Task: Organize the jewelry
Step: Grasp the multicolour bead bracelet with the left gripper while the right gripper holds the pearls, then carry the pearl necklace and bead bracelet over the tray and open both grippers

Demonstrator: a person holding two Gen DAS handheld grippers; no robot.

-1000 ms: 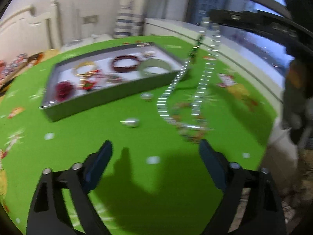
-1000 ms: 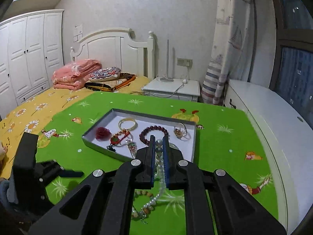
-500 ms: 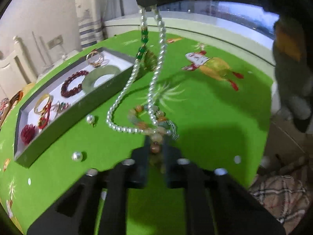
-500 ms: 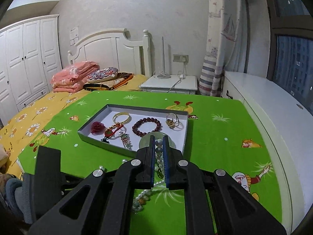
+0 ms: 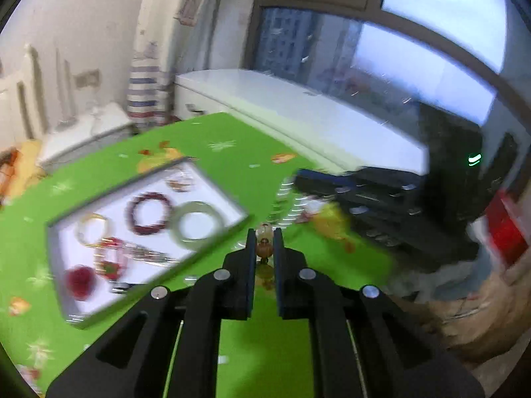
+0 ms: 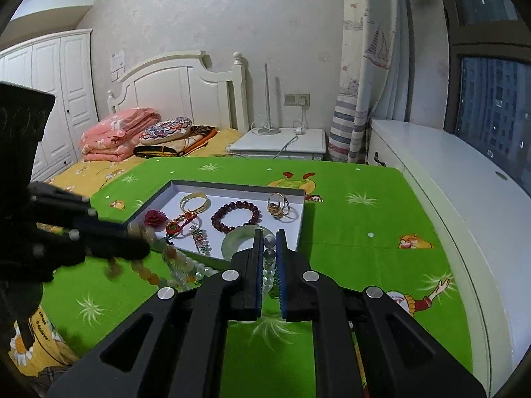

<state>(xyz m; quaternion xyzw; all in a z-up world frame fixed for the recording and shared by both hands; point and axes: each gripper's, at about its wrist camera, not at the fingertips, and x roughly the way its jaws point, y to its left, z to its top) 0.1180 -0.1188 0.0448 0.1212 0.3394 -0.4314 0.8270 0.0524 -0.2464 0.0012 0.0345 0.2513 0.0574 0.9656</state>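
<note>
My right gripper (image 6: 269,244) is shut on a white pearl necklace (image 6: 269,273) and holds it above the green table. My left gripper (image 5: 264,239) is shut on an amber bead bracelet (image 5: 264,243) that is tangled with the pearls; it shows at the left of the right wrist view (image 6: 146,273). The grey jewelry tray (image 6: 300,219) lies just beyond, holding a gold bangle (image 6: 195,201), a dark red bead bracelet (image 6: 236,216), rings (image 6: 278,206), a jade bangle (image 6: 237,242), a red flower (image 6: 155,218) and red charms. The left wrist view is blurred.
A green cartoon tablecloth (image 6: 358,232) covers the table. A white window ledge (image 6: 464,179) runs along the right. A bed with folded pink blankets (image 6: 116,136) and a white nightstand (image 6: 282,141) stand behind the table.
My left gripper, open a second ago, closed on the amber bracelet under the hanging pearls and has lifted it off the table. My right gripper stayed shut on the pearls and rose a little.
</note>
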